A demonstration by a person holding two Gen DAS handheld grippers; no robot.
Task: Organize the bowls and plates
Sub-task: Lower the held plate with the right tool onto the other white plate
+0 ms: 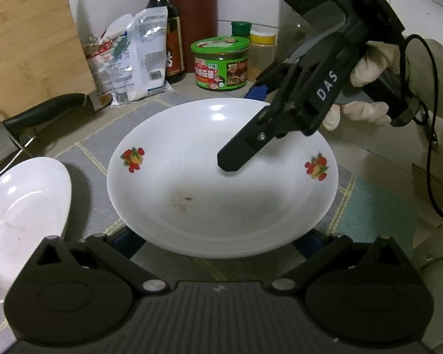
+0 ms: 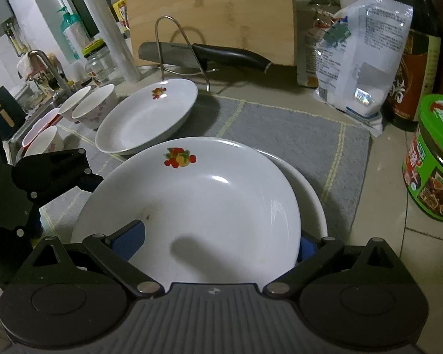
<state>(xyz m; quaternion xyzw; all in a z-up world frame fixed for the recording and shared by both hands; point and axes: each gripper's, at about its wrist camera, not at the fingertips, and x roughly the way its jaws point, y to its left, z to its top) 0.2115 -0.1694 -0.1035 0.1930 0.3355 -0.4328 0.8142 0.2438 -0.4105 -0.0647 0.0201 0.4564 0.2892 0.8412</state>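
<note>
Resting on the grey checked cloth mat (image 2: 295,135), the white fruit-printed ceramic plate (image 1: 221,183) sits tilted atop a second white plate (image 2: 313,206). The right gripper (image 1: 245,135) clamps the top plate's rim at 1 o'clock in the left wrist view, one finger above, one beneath. The left gripper (image 2: 82,183) has its fingers spread wide under the plate's edge. A third white fruit-printed plate (image 2: 147,118) lies at 11 o'clock, near a black-handled knife (image 2: 203,54).

Bare grey mat (image 2: 295,135) beyond plates, green tin (image 2: 434,159) (right edge) crowding.
</note>
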